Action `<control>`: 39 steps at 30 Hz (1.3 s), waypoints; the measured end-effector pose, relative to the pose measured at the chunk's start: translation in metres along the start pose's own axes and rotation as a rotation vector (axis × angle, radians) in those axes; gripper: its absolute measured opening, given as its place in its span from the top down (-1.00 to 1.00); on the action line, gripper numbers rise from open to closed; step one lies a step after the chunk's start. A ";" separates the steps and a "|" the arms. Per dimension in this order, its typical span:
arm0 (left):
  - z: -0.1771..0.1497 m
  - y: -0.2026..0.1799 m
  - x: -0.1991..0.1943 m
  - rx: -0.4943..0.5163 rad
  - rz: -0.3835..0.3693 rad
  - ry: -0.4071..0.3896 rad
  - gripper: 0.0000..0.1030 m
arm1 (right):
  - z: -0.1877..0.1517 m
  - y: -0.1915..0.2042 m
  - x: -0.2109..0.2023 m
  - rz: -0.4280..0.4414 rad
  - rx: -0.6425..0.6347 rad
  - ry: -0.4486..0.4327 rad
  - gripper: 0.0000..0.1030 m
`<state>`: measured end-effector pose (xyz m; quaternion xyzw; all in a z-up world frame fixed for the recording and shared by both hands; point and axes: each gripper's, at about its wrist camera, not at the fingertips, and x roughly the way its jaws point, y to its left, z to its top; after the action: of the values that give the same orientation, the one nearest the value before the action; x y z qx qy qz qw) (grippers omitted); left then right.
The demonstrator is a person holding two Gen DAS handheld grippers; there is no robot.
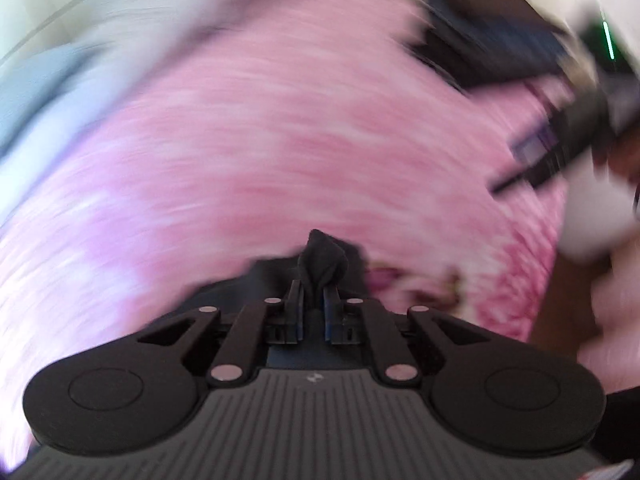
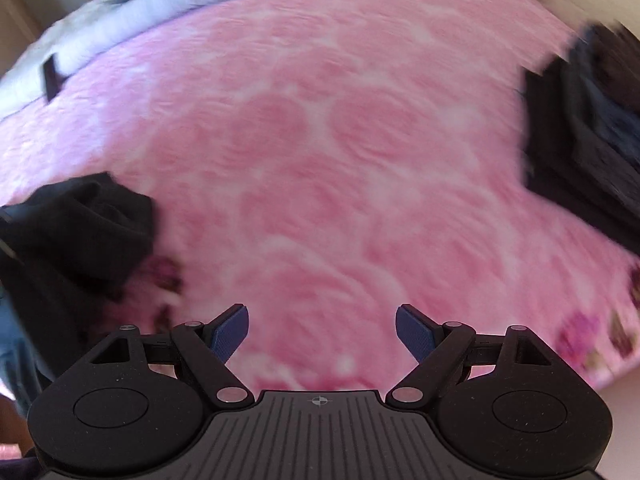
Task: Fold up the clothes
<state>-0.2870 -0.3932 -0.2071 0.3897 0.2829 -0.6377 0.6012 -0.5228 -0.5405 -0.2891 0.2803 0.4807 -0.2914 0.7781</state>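
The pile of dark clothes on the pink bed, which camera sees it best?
The right wrist view: the pile of dark clothes sits at the right edge on the pink bedspread, only mildly blurred. The left wrist view shows it heavily smeared.

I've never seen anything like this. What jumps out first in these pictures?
The big pink flowered bedspread fills nearly everything. On it, the left gripper has pinched a tuft of a dark garment, while the right gripper hangs wide open above the spread. A stack of dark folded clothes sits at the far right.
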 end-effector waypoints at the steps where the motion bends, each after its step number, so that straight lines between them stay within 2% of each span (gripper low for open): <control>1: -0.009 0.031 -0.025 -0.058 0.054 -0.011 0.90 | 0.005 0.012 0.004 0.022 -0.022 -0.008 -0.63; 5: -0.065 0.141 -0.117 -0.208 0.325 0.000 0.90 | 0.028 0.087 0.019 0.128 -0.148 -0.038 -0.63; 8: -0.123 0.209 -0.170 -0.287 0.507 0.045 0.90 | 0.042 0.154 0.031 0.214 -0.264 -0.065 -0.63; 11: -0.187 0.266 -0.207 -0.368 0.627 0.104 0.90 | 0.054 0.224 0.044 0.289 -0.391 -0.092 -0.63; 14: -0.251 0.312 -0.226 -0.429 0.692 0.172 0.90 | 0.058 0.299 0.063 0.326 -0.512 -0.105 -0.63; 17: -0.313 0.348 -0.226 -0.487 0.694 0.227 0.90 | 0.060 0.370 0.091 0.368 -0.608 -0.099 -0.63; 19: -0.355 0.366 -0.218 -0.526 0.668 0.258 0.90 | 0.062 0.415 0.113 0.373 -0.678 -0.093 -0.63; 23: -0.411 0.377 -0.203 -0.565 0.621 0.273 0.91 | 0.074 0.492 0.157 0.410 -0.809 -0.081 -0.63; 26: -0.434 0.380 -0.200 -0.596 0.606 0.268 0.91 | 0.088 0.542 0.189 0.484 -0.887 -0.060 -0.63; 28: -0.443 0.383 -0.193 -0.604 0.596 0.261 0.91 | 0.098 0.569 0.214 0.547 -0.942 0.003 -0.63; 31: -0.451 0.385 -0.188 -0.607 0.588 0.249 0.91 | 0.107 0.600 0.255 0.534 -0.997 0.130 -0.62; 32: -0.452 0.385 -0.188 -0.609 0.586 0.245 0.91 | 0.110 0.601 0.262 0.528 -0.970 0.179 -0.62; 33: -0.453 0.384 -0.189 -0.610 0.587 0.239 0.91 | 0.113 0.602 0.269 0.522 -0.942 0.226 -0.51; 34: -0.451 0.383 -0.191 -0.610 0.588 0.228 0.91 | 0.117 0.600 0.266 0.534 -0.906 0.242 0.06; 35: -0.449 0.381 -0.194 -0.608 0.591 0.214 0.91 | 0.121 0.598 0.263 0.545 -0.872 0.258 0.76; 36: -0.445 0.378 -0.198 -0.605 0.595 0.193 0.91 | 0.123 0.596 0.252 0.553 -0.851 0.250 0.77; 39: -0.419 0.369 -0.216 -0.582 0.610 0.111 0.91 | 0.122 0.588 0.200 0.522 -0.886 0.124 0.84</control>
<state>0.1376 0.0293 -0.2108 0.3034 0.3546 -0.3022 0.8312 0.0474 -0.2690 -0.3330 0.0511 0.5172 0.1612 0.8390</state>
